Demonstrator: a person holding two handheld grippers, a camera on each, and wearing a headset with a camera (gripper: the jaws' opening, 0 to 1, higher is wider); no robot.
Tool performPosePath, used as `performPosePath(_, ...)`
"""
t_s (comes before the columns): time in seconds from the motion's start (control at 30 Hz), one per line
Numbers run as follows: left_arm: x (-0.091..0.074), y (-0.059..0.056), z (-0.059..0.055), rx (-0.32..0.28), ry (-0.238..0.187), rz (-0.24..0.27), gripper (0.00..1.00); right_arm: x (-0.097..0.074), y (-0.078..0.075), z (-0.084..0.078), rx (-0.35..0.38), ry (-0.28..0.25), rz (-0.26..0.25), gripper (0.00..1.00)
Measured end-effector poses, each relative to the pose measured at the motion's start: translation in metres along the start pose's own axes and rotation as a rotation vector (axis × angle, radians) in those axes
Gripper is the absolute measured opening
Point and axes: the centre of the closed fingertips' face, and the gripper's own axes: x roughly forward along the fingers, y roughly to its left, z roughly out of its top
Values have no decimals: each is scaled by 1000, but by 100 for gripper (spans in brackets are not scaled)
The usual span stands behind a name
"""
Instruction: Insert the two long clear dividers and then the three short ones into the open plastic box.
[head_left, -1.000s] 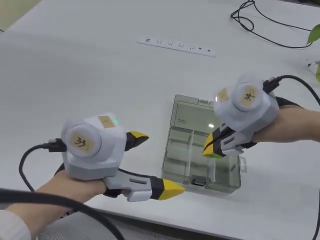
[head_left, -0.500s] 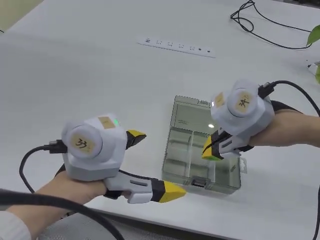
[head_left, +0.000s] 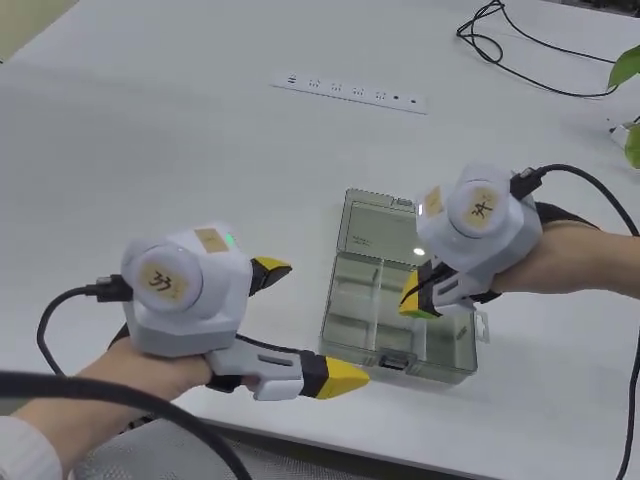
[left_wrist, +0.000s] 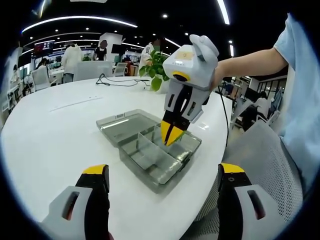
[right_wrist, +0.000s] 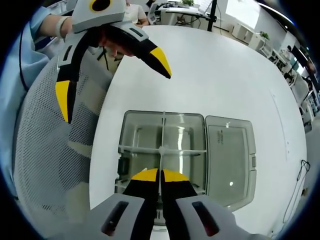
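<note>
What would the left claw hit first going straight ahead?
Most likely the open plastic box, lying dead ahead of the left claw; if it rides higher, the right claw above it. Height is unclear.

Rig: left gripper (head_left: 312, 322) has a rounded white plastic housing, black jaws with yellow tips, a round tan sticker marked "33" (head_left: 160, 283), a green light and a thick black cable (head_left: 60, 385). The right gripper (head_left: 412, 300) has the same build and its own handwritten sticker (head_left: 482, 210). Worn: light-blue short sleeve (left_wrist: 300, 100), white cuff (head_left: 18, 455).

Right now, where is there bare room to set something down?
Bare table stretches between the power strip and the plastic box, and left of the box. Crowded over the box, where the right gripper hangs; cables lie far right.
</note>
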Motion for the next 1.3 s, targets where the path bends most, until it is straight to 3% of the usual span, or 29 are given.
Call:
performPosePath(0.2, 0, -1, 1, 4, 3, -2, 91, 2, 0, -2, -31, 3, -8, 4)
performPosePath(0.27, -1, -1, 0, 3, 4, -2, 91, 4, 3, -4, -43, 0, -10, 15)
performPosePath(0.6, -2, -1, -1, 0, 9, -1, 91, -12, 0, 8, 38, -174, -67, 38)
performPosePath(0.83, -1, -2, 0, 3, 12, -6, 91, -24, -1, 13, 73, -294, -118, 73)
performPosePath(1.1, -1, -1, 2, 5, 11, -7, 91, -31, -3, 7, 120, -336, -150, 94)
performPosePath(1.3, -1, 0, 3, 4, 9, -6, 91, -44, -4, -8, 170, -359, -184, 97)
